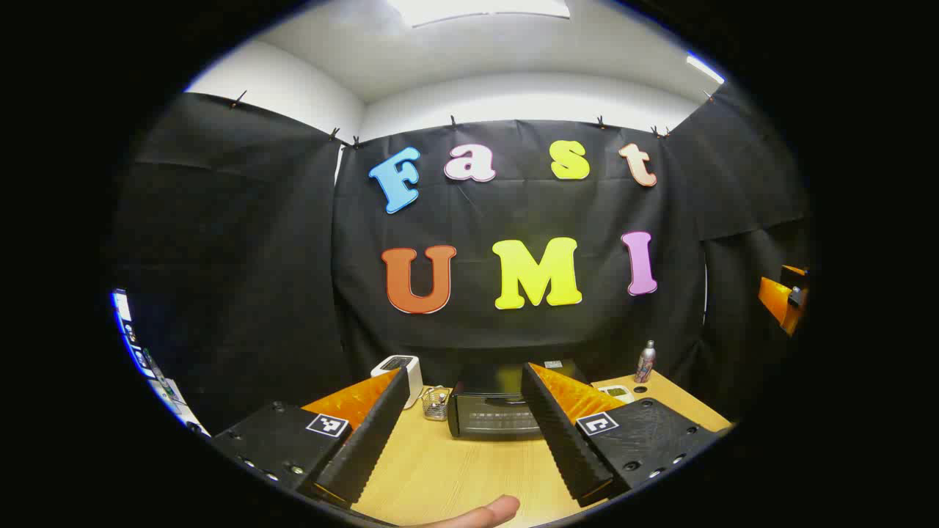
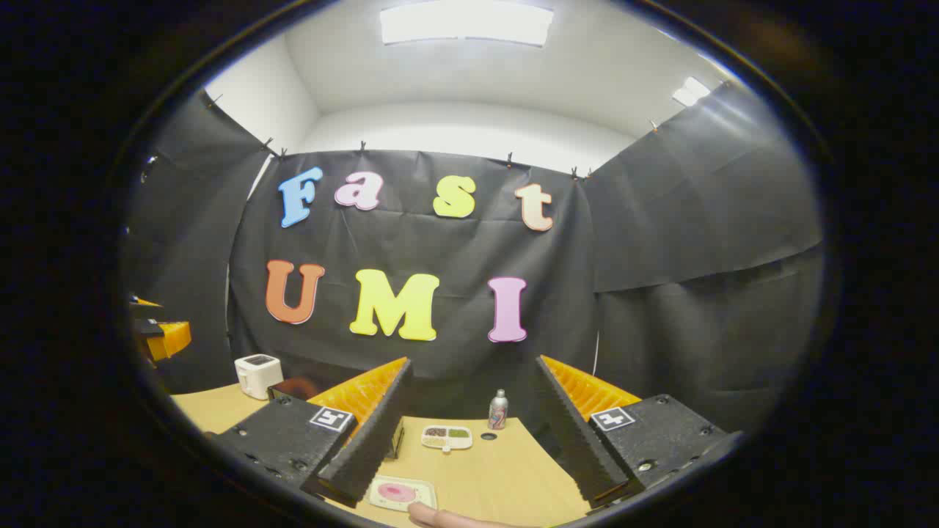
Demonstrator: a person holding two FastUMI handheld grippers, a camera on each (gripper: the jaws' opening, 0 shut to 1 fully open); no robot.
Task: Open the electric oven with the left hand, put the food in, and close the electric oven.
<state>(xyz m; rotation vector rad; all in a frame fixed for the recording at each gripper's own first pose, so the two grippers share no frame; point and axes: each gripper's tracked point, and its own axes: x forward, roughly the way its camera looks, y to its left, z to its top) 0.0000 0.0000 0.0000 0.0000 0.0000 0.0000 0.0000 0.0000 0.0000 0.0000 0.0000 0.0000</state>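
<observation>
Left gripper view: my left gripper [image 1: 469, 440] is held above the wooden table [image 1: 447, 469], fingers [image 1: 370, 436] spread wide with nothing between them. Straight ahead, framed between them, sits the electric oven [image 1: 490, 412], dark, door closed, near the back wall. Left of it stand a small wire basket [image 1: 436, 403] and a white boxy appliance [image 1: 400, 370]. To the right is a metal bottle [image 1: 645, 361], with a pale tray [image 1: 615, 393] just in front of it (mostly hidden by my right-hand finger). The other gripper [image 1: 785, 301] shows far right.

Right gripper view: my right gripper [image 2: 473, 440] is likewise wide open and empty. Below it, near the table edge, lies the food tray [image 2: 401, 493] with something pink on it. Farther back sit a compartment tray [image 2: 447, 437] and the bottle [image 2: 498, 410]. The white appliance [image 2: 257, 375] stands far left.
</observation>
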